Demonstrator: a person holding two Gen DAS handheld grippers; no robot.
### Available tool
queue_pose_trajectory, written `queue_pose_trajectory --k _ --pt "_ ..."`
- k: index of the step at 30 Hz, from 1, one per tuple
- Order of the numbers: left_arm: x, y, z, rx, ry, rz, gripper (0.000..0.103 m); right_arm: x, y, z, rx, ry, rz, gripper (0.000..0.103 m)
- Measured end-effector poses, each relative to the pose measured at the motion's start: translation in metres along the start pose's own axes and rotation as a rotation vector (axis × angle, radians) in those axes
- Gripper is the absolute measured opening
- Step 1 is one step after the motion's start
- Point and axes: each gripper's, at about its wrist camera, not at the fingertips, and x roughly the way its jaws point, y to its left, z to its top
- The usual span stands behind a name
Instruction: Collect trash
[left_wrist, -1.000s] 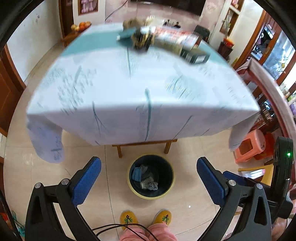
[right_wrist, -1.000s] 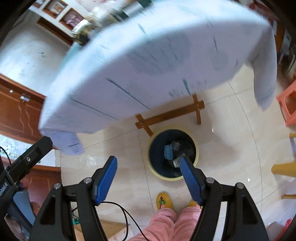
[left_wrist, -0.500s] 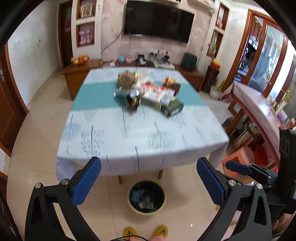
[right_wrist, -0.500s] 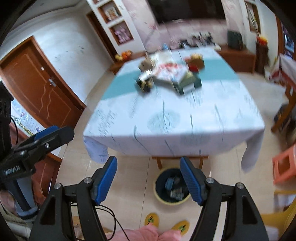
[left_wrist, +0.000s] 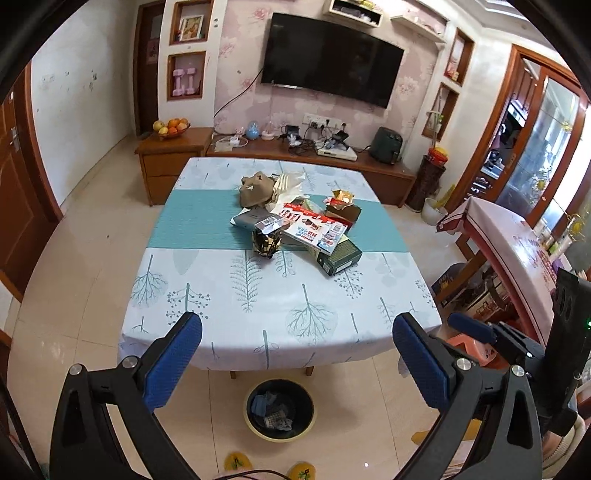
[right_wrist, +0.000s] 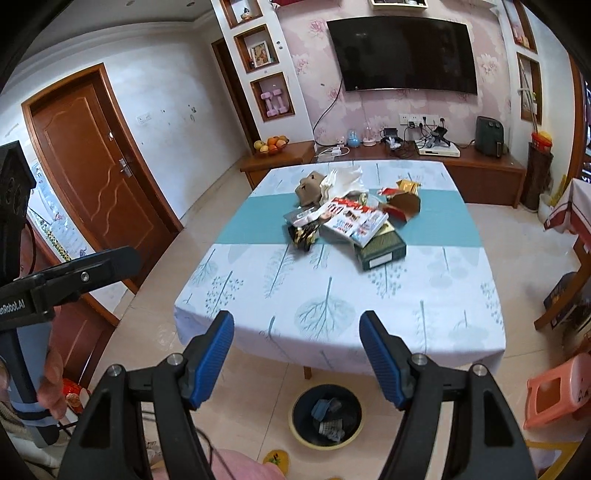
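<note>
Trash (left_wrist: 295, 218) sits piled mid-table on the teal band of the tree-print tablecloth (left_wrist: 258, 295): a crumpled brown paper bag (left_wrist: 255, 188) at the far side with white plastic bag (left_wrist: 291, 184) beside it, a red-and-white printed carton (left_wrist: 314, 227) on top of the heap, a dark green box (left_wrist: 340, 256) at the near right edge, a shiny black-gold foil wrapper (left_wrist: 266, 240) at the near left. I see both grippers over the floor on the near side of the table, pointed down at an angle toward it. Left gripper (left_wrist: 297, 362) has its blue pads spread wide, nothing between them. Right gripper (right_wrist: 297, 354) likewise stands parted and empty. Waste bin (left_wrist: 279, 410) with a yellow rim stands on the tiled floor just under the near table edge, some discarded items already in it. In the right wrist view a hand (right_wrist: 51, 384) grips the left gripper's handle. Yellow slippers (left_wrist: 236, 463) show at the bottom edge.
</note>
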Motion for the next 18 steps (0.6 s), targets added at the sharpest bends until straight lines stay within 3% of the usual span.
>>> queue_pose_trajectory --k 8,18 --pt "0.036 0.015 0.027 -0.027 0.062 0.028 0.102 0.038 -0.012 0.033 -0.018 0.047 -0.009 0.071" --pt "0.140 0.074 0.099 -0.116 0.182 -0.095 0.102 0.128 -0.033 0.109 -0.039 0.141 -0.073 0.071"
